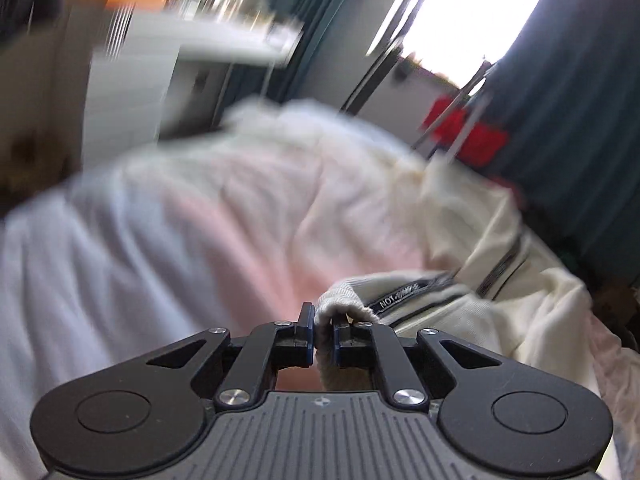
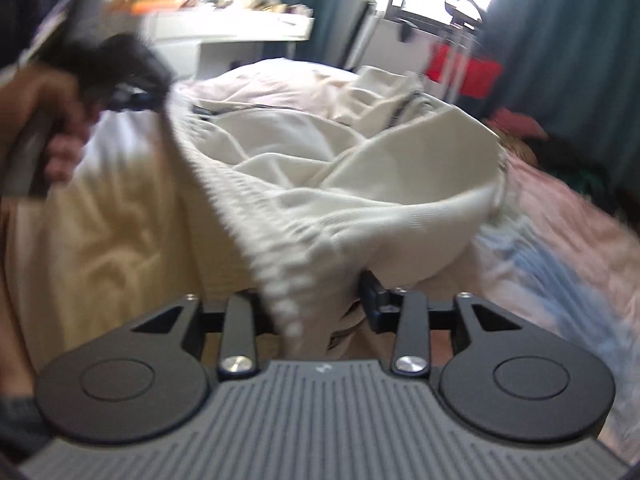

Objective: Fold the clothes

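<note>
A cream knit garment (image 2: 360,168) with dark stripes lies bunched on the bed (image 2: 120,216). In the left wrist view my left gripper (image 1: 323,322) is shut on its ribbed hem (image 1: 340,304), and the rest of the garment (image 1: 520,280) trails off to the right. The right wrist view shows that same left gripper (image 2: 160,98) at the upper left, held by a hand (image 2: 60,120), lifting one end of the hem. My right gripper (image 2: 316,292) has its jaws apart, with the ribbed edge draped loosely between them. The cloth hides its left finger; only the right finger (image 2: 370,292) shows.
The bedsheet is pale yellow on the left and pink and lavender (image 2: 560,232) on the right. Behind the bed stand a cluttered white desk (image 2: 240,32), teal curtains (image 2: 560,40) at a bright window, and a rack with a red cloth (image 2: 464,68). Dark items (image 2: 572,168) lie at the bed's far right.
</note>
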Motion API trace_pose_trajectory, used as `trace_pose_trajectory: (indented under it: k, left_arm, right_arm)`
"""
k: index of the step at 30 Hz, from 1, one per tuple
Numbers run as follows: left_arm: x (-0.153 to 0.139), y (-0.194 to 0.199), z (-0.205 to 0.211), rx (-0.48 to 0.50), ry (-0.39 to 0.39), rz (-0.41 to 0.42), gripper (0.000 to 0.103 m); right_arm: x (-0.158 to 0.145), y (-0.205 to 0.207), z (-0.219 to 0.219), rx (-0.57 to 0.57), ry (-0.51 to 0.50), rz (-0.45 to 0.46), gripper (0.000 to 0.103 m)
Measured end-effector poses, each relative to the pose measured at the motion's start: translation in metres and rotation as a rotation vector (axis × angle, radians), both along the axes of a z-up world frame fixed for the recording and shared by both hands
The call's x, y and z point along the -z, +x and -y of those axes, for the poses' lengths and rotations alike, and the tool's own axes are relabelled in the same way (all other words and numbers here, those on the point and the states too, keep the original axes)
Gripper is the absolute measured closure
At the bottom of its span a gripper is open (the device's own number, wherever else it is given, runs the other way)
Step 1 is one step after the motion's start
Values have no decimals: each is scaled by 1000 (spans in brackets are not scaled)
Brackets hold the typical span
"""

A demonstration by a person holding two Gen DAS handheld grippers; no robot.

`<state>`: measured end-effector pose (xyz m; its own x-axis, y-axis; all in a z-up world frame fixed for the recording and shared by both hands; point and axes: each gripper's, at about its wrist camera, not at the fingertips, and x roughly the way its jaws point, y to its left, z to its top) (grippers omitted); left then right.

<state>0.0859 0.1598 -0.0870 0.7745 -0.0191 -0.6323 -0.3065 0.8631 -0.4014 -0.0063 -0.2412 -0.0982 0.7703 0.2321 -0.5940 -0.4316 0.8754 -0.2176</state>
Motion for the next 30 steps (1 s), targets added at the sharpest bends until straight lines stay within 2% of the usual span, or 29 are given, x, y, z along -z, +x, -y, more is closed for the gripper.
trace_pose_trajectory:
  k: [2, 5, 7, 9, 10, 12, 16, 19, 24, 28, 29, 30]
  left_arm:
    - [4, -1, -6, 10, -22, -44, 91]
    - [3, 3, -21, 35, -67, -98, 82]
    - [0, -1, -33, 56, -120, -140, 79]
    - [-2, -8, -41, 60, -167, -184, 64]
    - [-4, -15, -45, 51, -183, -197, 62]
    - [-7, -32, -54, 43, -228, -197, 58]
    - [-8, -55, -65, 58, -388, -147, 49]
    - [2, -43, -56, 117, -479, -138, 48]
    - [13, -14, -29, 196, -462, -126, 50]
    - [25, 2, -14, 250, -504, -129, 51]
    - [28, 4, -11, 264, -506, -145, 56]
    - [31, 6, -8, 278, -510, -156, 66]
  right_arm:
    - [-5, -8, 2, -26, 5, -1, 57]
    - [-18, -16, 15, -27, 103, -21, 51]
    - [-26, -20, 26, -21, 188, -33, 48]
    - [-34, -21, 36, -11, 281, -48, 44]
    - [-38, -21, 41, -3, 332, -57, 39]
    - [-43, -18, 52, 65, 409, -50, 38]
    - [-48, -8, 84, 212, 578, -67, 37]
    - [-39, 3, 105, 302, 707, -122, 37]
    - [-17, 15, 108, 384, 689, -189, 35]
    - [-10, 19, 99, 380, 677, -209, 35]
    - [-10, 20, 97, 379, 674, -209, 35]
    - [-8, 20, 96, 385, 677, -208, 35]
